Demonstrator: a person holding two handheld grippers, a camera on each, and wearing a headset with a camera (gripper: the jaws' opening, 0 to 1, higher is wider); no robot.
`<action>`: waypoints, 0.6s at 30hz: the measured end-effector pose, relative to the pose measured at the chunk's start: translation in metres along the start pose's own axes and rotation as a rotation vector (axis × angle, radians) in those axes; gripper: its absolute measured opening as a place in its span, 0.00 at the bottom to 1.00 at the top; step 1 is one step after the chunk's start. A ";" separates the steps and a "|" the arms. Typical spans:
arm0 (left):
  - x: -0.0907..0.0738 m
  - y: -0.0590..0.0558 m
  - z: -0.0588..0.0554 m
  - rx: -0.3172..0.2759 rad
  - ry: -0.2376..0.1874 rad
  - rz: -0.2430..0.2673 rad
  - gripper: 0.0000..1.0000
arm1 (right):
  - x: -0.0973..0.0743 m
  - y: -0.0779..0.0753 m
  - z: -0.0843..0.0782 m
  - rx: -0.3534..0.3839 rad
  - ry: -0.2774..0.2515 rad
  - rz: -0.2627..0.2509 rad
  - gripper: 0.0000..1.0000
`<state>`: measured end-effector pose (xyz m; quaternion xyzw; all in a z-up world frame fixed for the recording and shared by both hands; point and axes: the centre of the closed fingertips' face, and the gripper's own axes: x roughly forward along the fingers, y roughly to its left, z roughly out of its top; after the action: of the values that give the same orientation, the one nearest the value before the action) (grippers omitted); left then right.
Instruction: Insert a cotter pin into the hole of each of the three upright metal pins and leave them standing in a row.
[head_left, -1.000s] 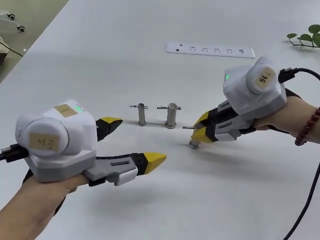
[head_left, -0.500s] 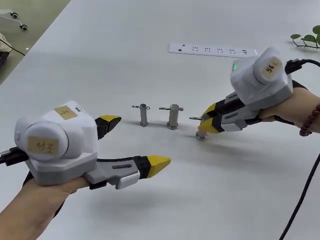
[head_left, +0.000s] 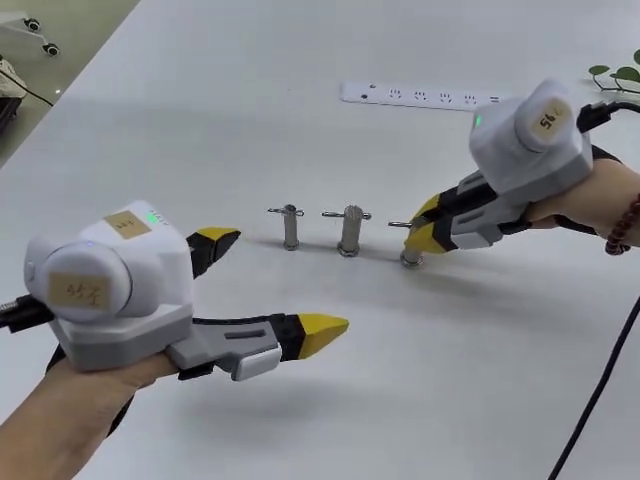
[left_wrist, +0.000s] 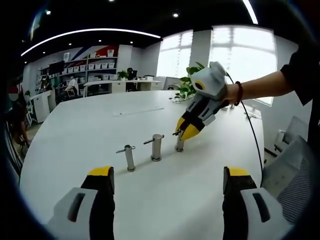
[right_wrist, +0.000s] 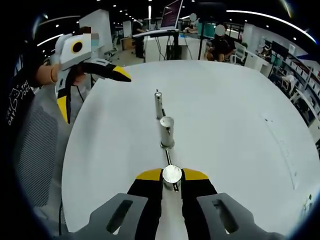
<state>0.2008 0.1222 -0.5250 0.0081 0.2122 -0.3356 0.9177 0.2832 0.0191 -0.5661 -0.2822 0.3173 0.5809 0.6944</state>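
Toward the near edge of the bench (head_left: 250, 110), the left gripper (head_left: 290, 281) is held wide open and empty. At mid-bench the first pin (head_left: 291, 230) and second pin (head_left: 349, 234) are stood upright with cotter pins (head_left: 283, 211) fitted. The third pin (head_left: 410, 259), in line, is clamped by the right gripper (head_left: 425, 228).

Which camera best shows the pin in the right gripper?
The right gripper view: the held pin sits close, its round top between the jaws. In the head view the right gripper hides all but its base; the left gripper view shows it small and distant.
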 end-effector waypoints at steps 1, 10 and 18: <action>0.000 0.001 0.000 0.000 0.002 0.006 0.90 | 0.000 -0.001 0.000 0.001 0.001 -0.003 0.08; 0.001 0.000 -0.002 -0.011 0.002 0.001 0.95 | 0.003 -0.013 -0.008 0.002 0.013 0.004 0.08; 0.000 0.000 -0.003 -0.015 0.010 -0.002 0.97 | 0.002 -0.013 -0.006 -0.005 -0.002 0.021 0.09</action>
<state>0.1995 0.1221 -0.5282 0.0028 0.2191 -0.3351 0.9164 0.2953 0.0141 -0.5710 -0.2799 0.3180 0.5895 0.6878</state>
